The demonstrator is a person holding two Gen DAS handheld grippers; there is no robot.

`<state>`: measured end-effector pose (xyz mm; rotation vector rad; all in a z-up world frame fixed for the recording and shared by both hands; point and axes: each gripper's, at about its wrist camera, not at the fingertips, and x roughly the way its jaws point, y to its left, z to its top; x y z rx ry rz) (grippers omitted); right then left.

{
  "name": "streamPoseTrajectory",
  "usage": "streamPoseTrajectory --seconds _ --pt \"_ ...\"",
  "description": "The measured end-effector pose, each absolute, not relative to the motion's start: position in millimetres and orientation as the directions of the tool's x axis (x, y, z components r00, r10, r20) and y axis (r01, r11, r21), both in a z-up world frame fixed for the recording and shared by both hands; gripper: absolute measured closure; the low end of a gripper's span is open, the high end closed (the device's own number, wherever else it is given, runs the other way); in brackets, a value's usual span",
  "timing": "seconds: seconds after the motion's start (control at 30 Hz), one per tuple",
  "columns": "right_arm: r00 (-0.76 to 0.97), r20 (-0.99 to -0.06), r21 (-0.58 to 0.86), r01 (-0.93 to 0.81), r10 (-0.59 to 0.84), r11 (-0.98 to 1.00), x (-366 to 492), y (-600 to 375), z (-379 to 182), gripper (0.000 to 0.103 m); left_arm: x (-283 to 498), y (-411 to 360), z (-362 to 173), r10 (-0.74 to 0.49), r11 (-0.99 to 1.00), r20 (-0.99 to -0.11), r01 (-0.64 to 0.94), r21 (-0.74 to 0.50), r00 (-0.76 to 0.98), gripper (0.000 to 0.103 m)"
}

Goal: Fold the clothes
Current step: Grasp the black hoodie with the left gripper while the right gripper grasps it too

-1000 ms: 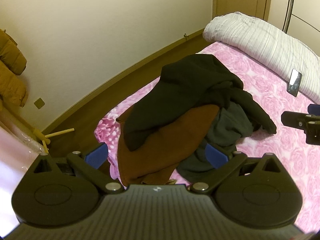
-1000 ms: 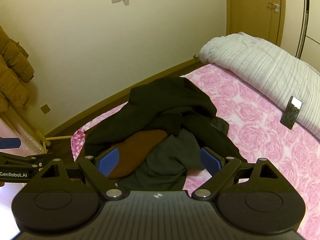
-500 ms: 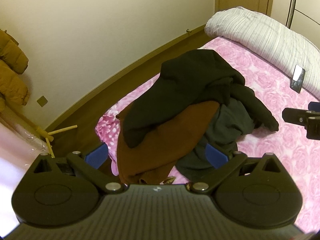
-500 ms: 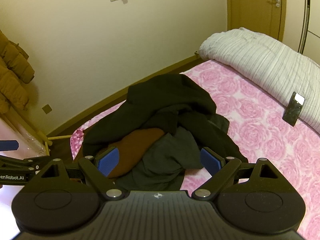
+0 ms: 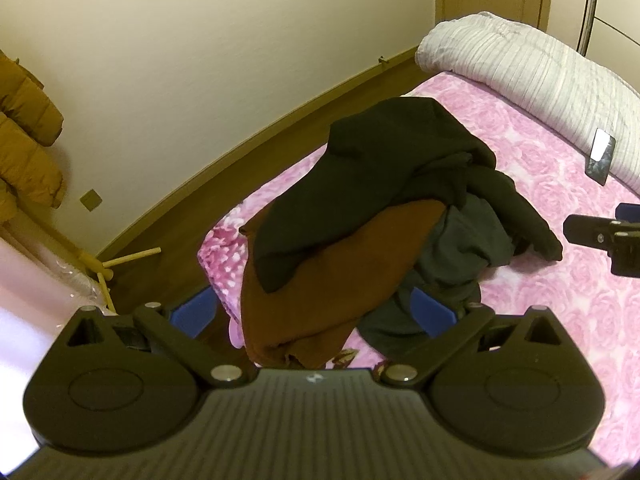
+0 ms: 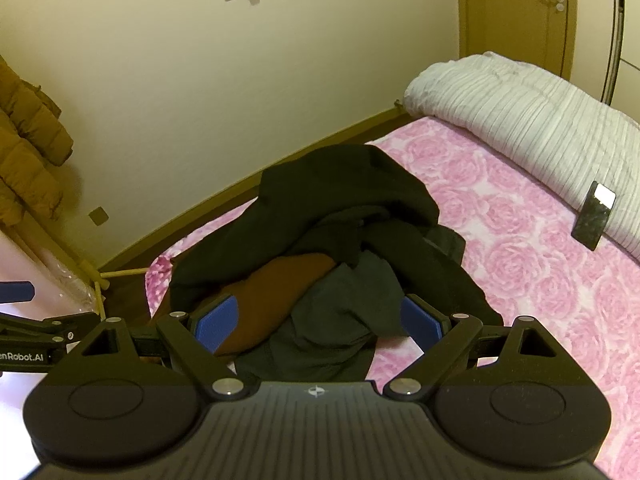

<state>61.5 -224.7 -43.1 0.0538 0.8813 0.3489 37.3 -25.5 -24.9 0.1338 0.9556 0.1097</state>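
A plain cream wall (image 6: 168, 92) with a brown skirting board runs behind a bed covered by a pink rose-patterned sheet (image 6: 532, 264). A wooden door (image 6: 516, 12) stands at the far right corner, and brown wooden flooring (image 5: 280, 136) shows between wall and bed. A white ribbed quilt (image 6: 520, 120) lies rolled along the far side of the bed, and a dark rectangular phone (image 6: 594, 216) rests against its edge on the sheet. A mustard-brown padded jacket (image 6: 28, 152) hangs at the left.

The heap of unfolded clothes sits near the corner of the bed closest to the wall. A black garment (image 5: 384, 168) lies crumpled on top, draped over a rust-brown garment (image 5: 340, 276) that hangs toward the bed's edge, with a dark grey garment (image 5: 460, 252) bunched beside it on the right; all three overlap and touch.

The left gripper (image 5: 316, 312) hovers near the heap with its blue-padded jaws spread wide, holding nothing. The right gripper (image 6: 318, 324) is likewise held near the pile, jaws wide and empty.
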Motion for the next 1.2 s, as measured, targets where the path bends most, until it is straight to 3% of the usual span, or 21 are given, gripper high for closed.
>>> streamPoseTrajectory --seconds 0.37,0.57,0.7,0.9,1.2 --pt "0.572 -0.781 0.151 -0.219 0.252 0.964 85.1 -215.2 -62.4 0.013 65.8 -5.8 -44.0 0.105 0.99 -0.829 0.022 0.14 0.55 0.001" --pt "0.56 -0.811 0.086 -0.168 0.167 0.982 126.7 -203.9 -81.1 0.013 119.7 10.2 -68.7 -0.001 0.993 -0.852 0.098 0.059 0.524 0.001" --pt "0.556 -0.822 0.041 -0.155 0.121 0.987 165.4 -190.8 -94.6 0.013 169.4 19.3 -93.3 -0.008 0.983 -0.861 0.162 0.086 0.509 0.001" --pt "0.565 -0.819 -0.028 -0.216 0.101 0.976 240.2 -167.9 -121.8 0.013 248.0 24.9 -146.5 -0.063 0.919 -0.853 0.364 0.153 0.518 0.001" --pt "0.48 -0.863 -0.021 -0.342 0.156 0.939 324.3 -145.8 -206.6 0.013 323.2 0.0 -229.3 -0.303 0.707 -0.823 0.693 0.143 0.48 0.001"
